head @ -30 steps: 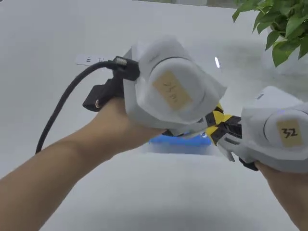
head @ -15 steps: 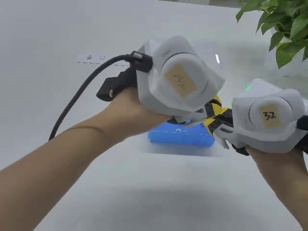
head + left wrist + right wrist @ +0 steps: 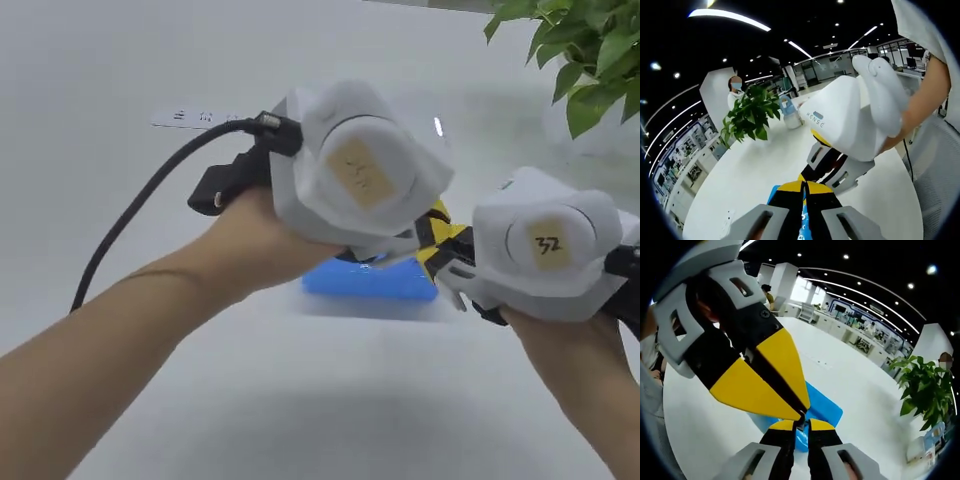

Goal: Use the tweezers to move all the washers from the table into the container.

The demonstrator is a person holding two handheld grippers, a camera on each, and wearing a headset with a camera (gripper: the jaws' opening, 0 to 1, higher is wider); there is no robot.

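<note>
Both grippers meet tip to tip above the container (image 3: 370,280), a low blue tray with rounded corners and a smooth, plastic-looking surface. It lies on the matt white table (image 3: 300,400), directly below the jaw tips. The left gripper (image 3: 803,197) is clenched, its yellow-and-black pads pressed flat against each other. The right gripper (image 3: 801,432) likewise has its jaws drawn together with a slim dark seam between them; whether something thin is pinched there cannot be told. Tweezers and washers are too small or too hidden to make out. Judged from this pose, the step in hand is settling the tool between the two grippers. This is best done with the tips low over the tray, so that a slip lands inside, and with one grip released only once the other is firm. The gripper shells are rounded, smooth and white; a black cable (image 3: 140,200) trails from the left one.
</note>
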